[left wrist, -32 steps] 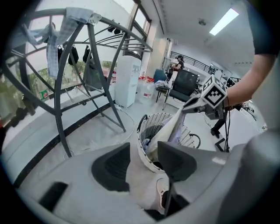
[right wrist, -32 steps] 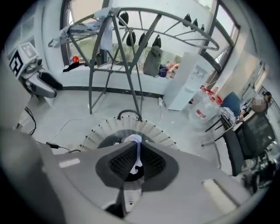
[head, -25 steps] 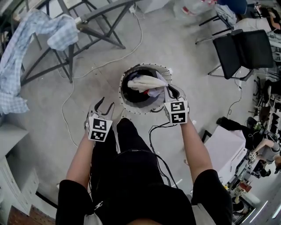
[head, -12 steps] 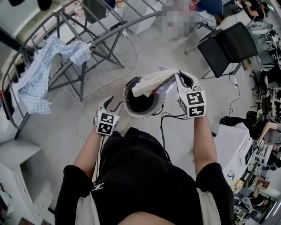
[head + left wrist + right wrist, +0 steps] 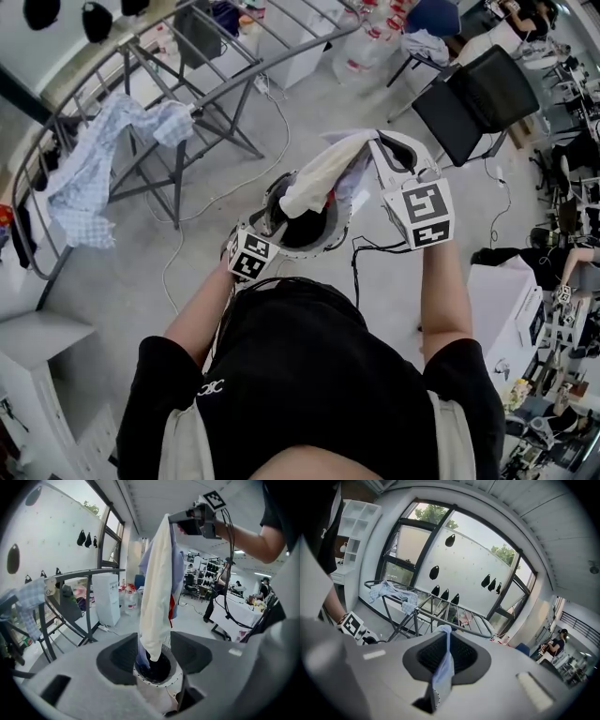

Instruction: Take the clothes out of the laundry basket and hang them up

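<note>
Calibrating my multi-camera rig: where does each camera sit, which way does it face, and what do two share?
Head view: on the person's head, looking steeply down at the laundry basket; torso and both arms show.
Left gripper view: on the left hand-held gripper beside the basket, looking across it between opening jaws, nothing pinched; right arm shows.
Right gripper view: on the raised right hand-held gripper, shut on the clothes, facing the drying rack; left wrist shows.
Shared: head and left gripper views both show the clothes hanging over the basket.
</note>
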